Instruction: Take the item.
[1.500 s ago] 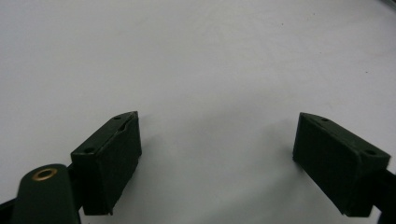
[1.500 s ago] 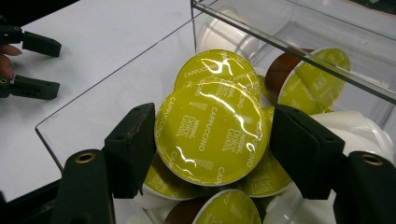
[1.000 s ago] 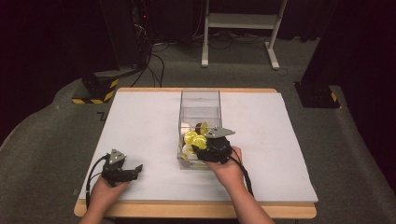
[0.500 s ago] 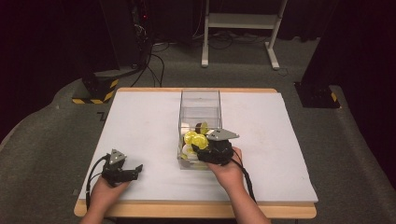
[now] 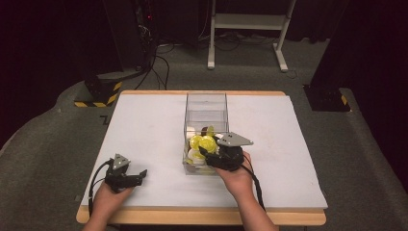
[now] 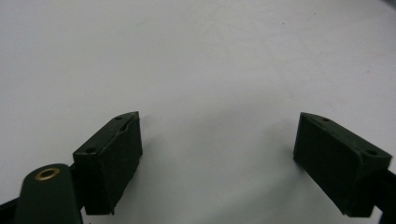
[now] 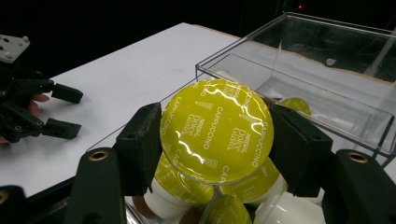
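Your right gripper clamped a yellow capsule over the clear box; your left gripper rested wide open, empty, near-left.

The box sits mid-table, capsules apparently heaped at its near end.

On the yellow foil lid of the coffee capsule you hold between your right gripper's jaws, you can read "NESCAFÉ Dolce Gusto" in small white print across the middle, and "CAPPUCCINO" repeated around the rim. The capsule below it shows part of the same "CAPPUCCINO" rim lettering. On the floor by the table's far left corner, a mark is too small to read.
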Available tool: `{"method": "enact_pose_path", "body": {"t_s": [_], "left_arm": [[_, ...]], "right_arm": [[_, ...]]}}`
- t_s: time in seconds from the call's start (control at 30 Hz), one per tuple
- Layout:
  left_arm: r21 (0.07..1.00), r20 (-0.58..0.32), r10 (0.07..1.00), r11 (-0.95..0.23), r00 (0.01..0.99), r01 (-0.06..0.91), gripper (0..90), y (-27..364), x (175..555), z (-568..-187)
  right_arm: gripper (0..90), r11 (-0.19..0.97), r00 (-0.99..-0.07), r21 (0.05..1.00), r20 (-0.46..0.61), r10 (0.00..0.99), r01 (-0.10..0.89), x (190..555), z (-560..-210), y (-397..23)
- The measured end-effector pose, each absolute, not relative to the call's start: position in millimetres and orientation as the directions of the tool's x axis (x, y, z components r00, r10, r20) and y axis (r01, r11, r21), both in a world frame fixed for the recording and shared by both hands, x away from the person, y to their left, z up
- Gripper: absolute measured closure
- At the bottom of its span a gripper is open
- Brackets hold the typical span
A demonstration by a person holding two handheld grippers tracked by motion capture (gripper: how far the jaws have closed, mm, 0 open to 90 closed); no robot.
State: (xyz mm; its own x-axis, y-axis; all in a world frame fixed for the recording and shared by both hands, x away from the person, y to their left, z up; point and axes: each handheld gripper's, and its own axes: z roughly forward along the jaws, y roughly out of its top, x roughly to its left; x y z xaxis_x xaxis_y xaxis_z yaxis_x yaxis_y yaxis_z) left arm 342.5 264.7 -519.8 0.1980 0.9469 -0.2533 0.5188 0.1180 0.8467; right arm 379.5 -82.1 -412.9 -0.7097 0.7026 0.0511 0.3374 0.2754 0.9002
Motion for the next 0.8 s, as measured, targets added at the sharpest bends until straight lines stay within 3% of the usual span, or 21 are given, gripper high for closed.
{"method": "enact_pose_path", "body": {"t_s": [0.8], "left_arm": [[0.846, -0.247, 0.948, 0.109, 0.202, 0.522, 15.5, 265, 342, -520]], "right_arm": [[38.4, 0.227, -0.686, 0.919, 0.061, 0.725, 0.322, 378, -407, -101]]}}
